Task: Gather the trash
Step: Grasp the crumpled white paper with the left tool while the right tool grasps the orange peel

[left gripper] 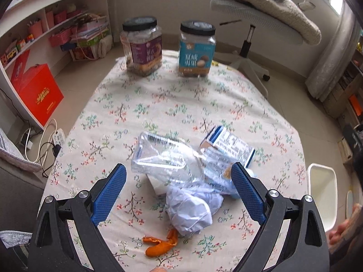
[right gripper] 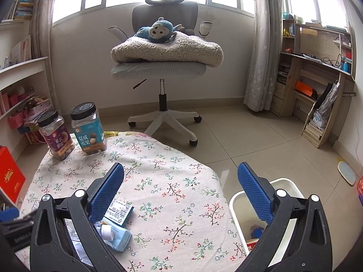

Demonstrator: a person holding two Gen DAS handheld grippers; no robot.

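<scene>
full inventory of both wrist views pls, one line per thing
jars: 2, clear with black lids, purple and blue labels, far end of table
clear plastic wrapper: 1, transparent, table centre
snack packet: 1, blue and white, right of the wrapper
crumpled paper: 1, white, near edge
orange peel: 1, orange, nearest edge
floral tablecloth: 1, cream with flowers, over table
bin: 1, white, on floor right of table, some items inside
office chair: 1, grey, by window, blanket and blue plush on seat
left tongs: blue pads, open over the trash
right tongs: blue pads, open, empty
</scene>
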